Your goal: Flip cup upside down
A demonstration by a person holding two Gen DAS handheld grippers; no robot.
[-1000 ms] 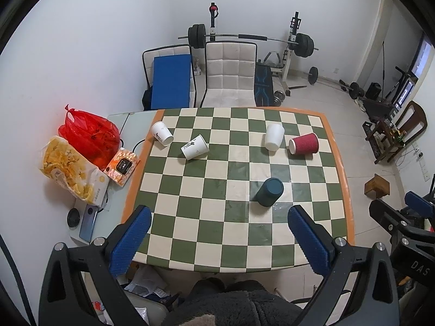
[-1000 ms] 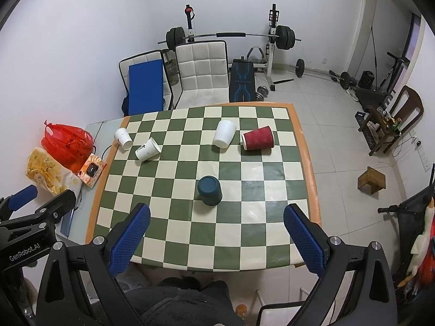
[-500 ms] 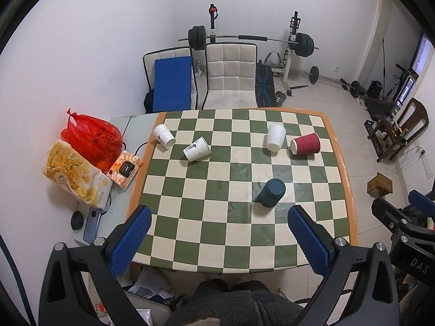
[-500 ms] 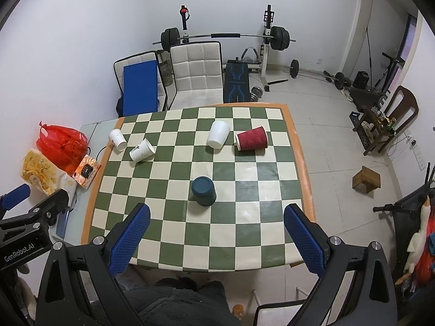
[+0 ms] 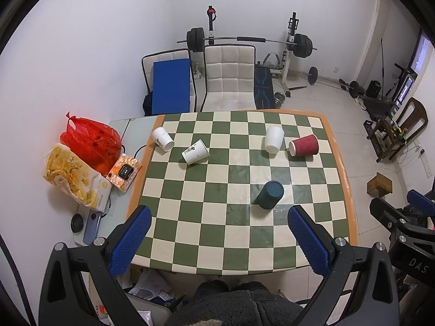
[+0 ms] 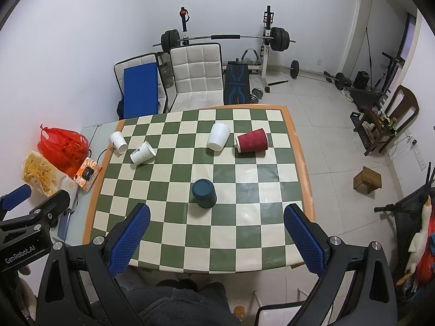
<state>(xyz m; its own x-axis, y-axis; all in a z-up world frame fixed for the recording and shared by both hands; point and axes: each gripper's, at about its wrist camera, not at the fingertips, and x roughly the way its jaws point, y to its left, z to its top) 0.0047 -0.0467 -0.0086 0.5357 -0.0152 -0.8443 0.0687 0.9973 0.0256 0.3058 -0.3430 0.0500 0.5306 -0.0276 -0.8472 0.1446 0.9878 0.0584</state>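
Observation:
A dark teal cup (image 5: 270, 194) (image 6: 204, 193) stands upside down near the middle of the checkered table (image 5: 217, 233) (image 6: 228, 239). A red ribbed cup (image 5: 303, 145) (image 6: 252, 140) lies on its side at the far right. A plain white cup (image 5: 273, 139) (image 6: 218, 136) lies tipped beside it. Two printed white cups (image 5: 195, 152) (image 5: 162, 138) lie on their sides at the far left. My left gripper (image 5: 217, 240) and right gripper (image 6: 216, 237) are open and empty, held high above the table's near edge.
A red bag (image 5: 91, 142), a snack bag (image 5: 74, 179), a tissue pack (image 5: 123, 172) and a phone (image 5: 91, 229) lie on a side surface at the left. Two chairs (image 5: 229, 81) and a barbell rack (image 5: 244, 40) stand behind the table. A wooden stool (image 5: 379, 184) is on the floor at the right.
Both grippers have drawn back and upward, so the table looks smaller and farther. The cups have not moved. Both grippers stay open.

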